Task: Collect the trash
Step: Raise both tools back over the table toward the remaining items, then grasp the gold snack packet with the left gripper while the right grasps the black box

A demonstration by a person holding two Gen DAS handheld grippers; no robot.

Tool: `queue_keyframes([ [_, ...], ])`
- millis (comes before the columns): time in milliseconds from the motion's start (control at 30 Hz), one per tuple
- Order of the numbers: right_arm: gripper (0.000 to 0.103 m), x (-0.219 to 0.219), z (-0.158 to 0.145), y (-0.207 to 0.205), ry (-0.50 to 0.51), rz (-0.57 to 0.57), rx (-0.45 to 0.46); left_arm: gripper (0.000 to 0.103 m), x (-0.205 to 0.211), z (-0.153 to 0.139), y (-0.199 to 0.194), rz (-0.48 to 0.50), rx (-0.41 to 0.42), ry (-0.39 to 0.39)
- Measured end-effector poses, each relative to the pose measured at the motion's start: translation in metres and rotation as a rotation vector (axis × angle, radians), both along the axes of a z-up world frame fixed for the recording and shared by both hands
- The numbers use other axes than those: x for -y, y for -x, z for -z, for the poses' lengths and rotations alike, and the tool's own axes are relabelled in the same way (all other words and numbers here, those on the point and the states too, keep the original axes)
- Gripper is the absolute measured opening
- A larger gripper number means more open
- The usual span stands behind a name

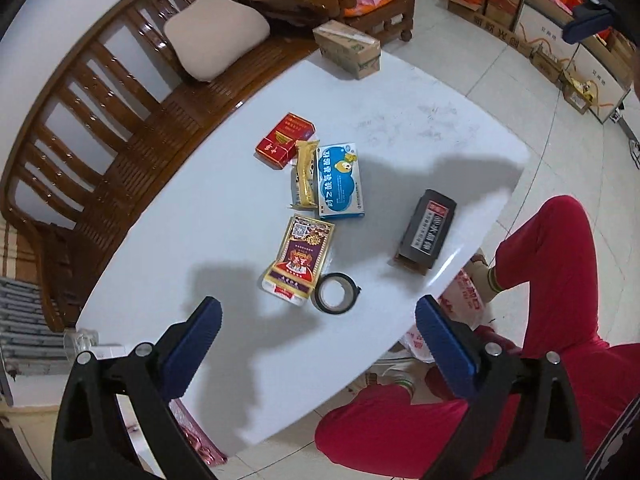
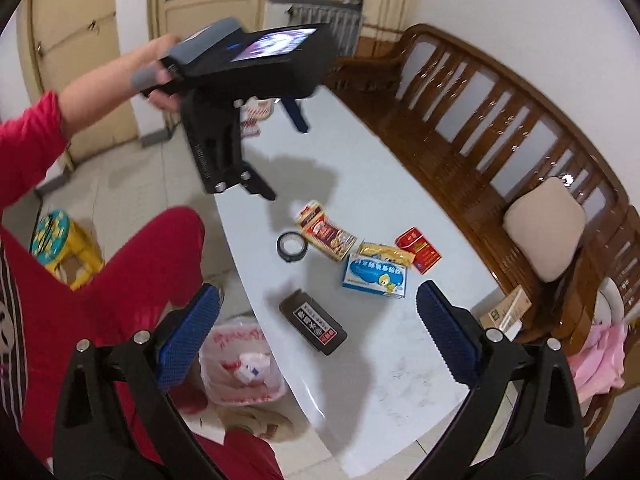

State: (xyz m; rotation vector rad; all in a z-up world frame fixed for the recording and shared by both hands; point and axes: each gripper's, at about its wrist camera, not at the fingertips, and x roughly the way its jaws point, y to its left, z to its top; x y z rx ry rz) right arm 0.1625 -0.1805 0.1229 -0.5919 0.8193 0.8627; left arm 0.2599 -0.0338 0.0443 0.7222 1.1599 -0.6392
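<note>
A white table (image 1: 400, 128) is carrying the trash: a blue medicine box (image 1: 340, 180), a black box (image 1: 426, 234), a red cigarette pack (image 1: 285, 140) and a tape roll (image 1: 336, 293). Above it, the left gripper (image 1: 318, 342) and right gripper (image 2: 318, 330) are both hanging wide open, gripping nothing.

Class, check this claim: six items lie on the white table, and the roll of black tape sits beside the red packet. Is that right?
Not quite. In the left wrist view the roll of black tape sits beside the gold and purple packet, not the red packet. Six items do lie on the white table.
</note>
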Motion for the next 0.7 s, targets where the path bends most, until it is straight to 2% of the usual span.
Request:
queue_keyframes([
  [267, 0.096, -0.016, 0.051, -0.036, 0.118, -0.076, -0.076, 0.095, 0.011, 0.052, -0.042, 0.040, -0.075, -0.056],
  [500, 0.096, -0.029, 0.100, -0.059, 0.190, -0.132, -0.148, 0.095, 0.019, 0.102, -0.056, 0.094, -0.119, -0.131],
  [700, 0.096, -0.038, 0.153, -0.068, 0.241, -0.180, -0.257, 0.095, 0.026, 0.143, -0.069, 0.120, -0.134, -0.196],
])
